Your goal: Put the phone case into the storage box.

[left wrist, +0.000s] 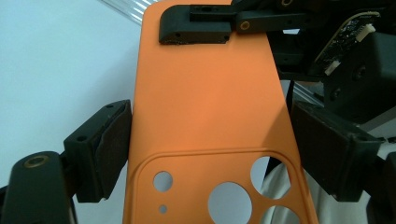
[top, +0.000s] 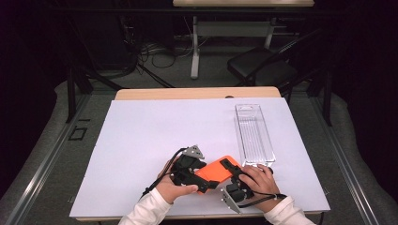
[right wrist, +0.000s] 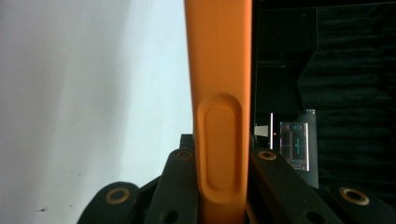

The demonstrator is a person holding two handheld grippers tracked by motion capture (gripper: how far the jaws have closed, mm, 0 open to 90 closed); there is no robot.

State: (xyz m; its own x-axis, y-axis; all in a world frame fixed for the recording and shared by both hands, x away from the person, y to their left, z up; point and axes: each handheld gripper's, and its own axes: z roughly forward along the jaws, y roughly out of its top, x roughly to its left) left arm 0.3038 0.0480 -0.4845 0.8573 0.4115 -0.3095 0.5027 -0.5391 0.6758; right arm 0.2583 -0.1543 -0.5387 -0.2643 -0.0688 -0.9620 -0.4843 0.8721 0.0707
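Note:
An orange phone case (top: 217, 171) is held above the white sheet near the table's front edge, between both hands. My left gripper (top: 201, 179) clamps it across its width at the camera-hole end; in the left gripper view both pads (left wrist: 112, 144) press the long edges of the case (left wrist: 205, 107). My right gripper (top: 231, 168) pinches the other end through its thickness, one jaw lying on the case's back. In the right gripper view the case (right wrist: 219, 70) stands edge-on between the shut jaws of the right gripper (right wrist: 222, 170), its side-button bump showing.
A clear plastic tray (top: 253, 133) lies lengthwise on the right side of the white sheet (top: 155, 136), just beyond the right hand. The wooden table edge (top: 197, 93) runs along the back. A black chair (top: 263, 65) and desk legs stand behind the table.

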